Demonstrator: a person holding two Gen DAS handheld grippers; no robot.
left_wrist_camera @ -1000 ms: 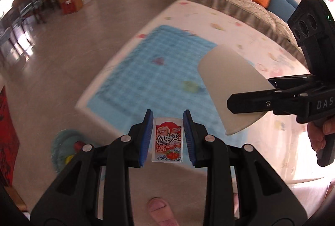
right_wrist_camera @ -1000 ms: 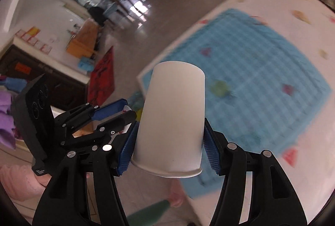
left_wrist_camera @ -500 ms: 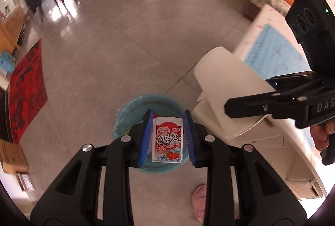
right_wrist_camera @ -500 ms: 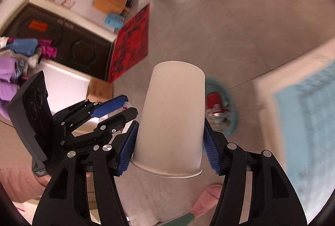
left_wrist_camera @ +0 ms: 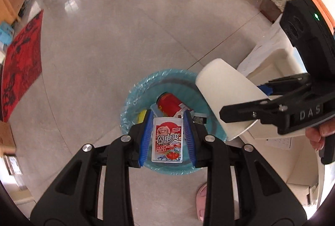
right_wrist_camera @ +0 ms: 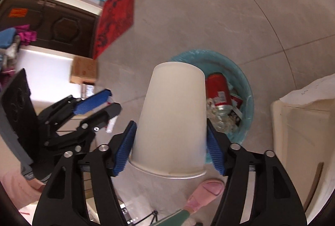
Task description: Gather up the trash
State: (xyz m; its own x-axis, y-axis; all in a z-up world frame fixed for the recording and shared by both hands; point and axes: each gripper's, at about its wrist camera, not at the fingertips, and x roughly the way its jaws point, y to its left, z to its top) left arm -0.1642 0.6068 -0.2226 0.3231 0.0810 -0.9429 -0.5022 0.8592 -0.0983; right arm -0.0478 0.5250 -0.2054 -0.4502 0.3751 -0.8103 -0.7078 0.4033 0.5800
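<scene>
Left gripper (left_wrist_camera: 167, 138) clamped a red-and-white sachet (left_wrist_camera: 167, 140) over the blue-lined bin (left_wrist_camera: 134, 96). Right gripper (right_wrist_camera: 170, 148), jaws just widening, pads barely off the paper cup (right_wrist_camera: 173, 117).

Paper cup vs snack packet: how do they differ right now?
The paper cup is plain white and bulky; the snack packet is small, flat, with red print. The right gripper has just been opening around the cup; the left gripper stays clamped on the packet. Both hang over the bin.
</scene>
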